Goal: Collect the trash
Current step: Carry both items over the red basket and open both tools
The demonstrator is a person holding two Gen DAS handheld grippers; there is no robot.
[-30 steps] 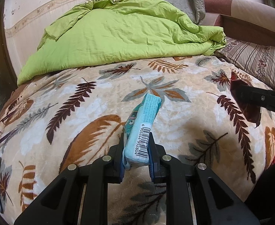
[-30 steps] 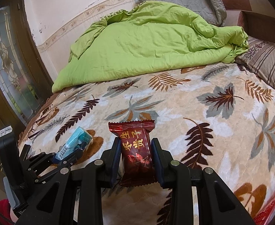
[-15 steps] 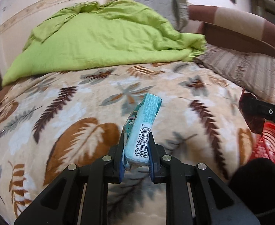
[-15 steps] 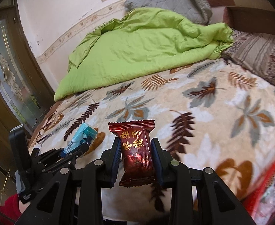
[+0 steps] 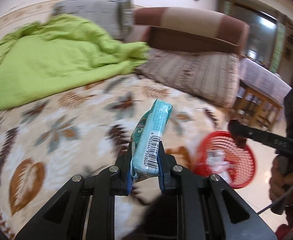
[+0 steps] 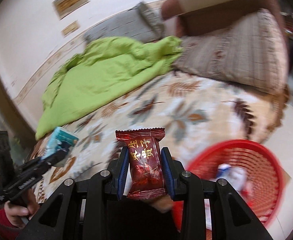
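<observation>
The left tool (image 5: 144, 172) squeezes a blue packet (image 5: 151, 140). The right tool (image 6: 145, 178) squeezes a dark red candy wrapper (image 6: 144, 162). Both are above the leafy bed (image 6: 186, 118), near the red basket (image 6: 266, 160) holding trash. A green blanket (image 5: 46, 60) lies behind.

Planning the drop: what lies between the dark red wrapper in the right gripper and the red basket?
Nothing solid. In the right wrist view, only leaf-print blanket lies between the dark red snack wrapper in the right gripper and the red mesh basket.

Both wrist views close above bed (image 5: 70, 120) — facing headboard; share red basket (image 6: 266, 160).
</observation>
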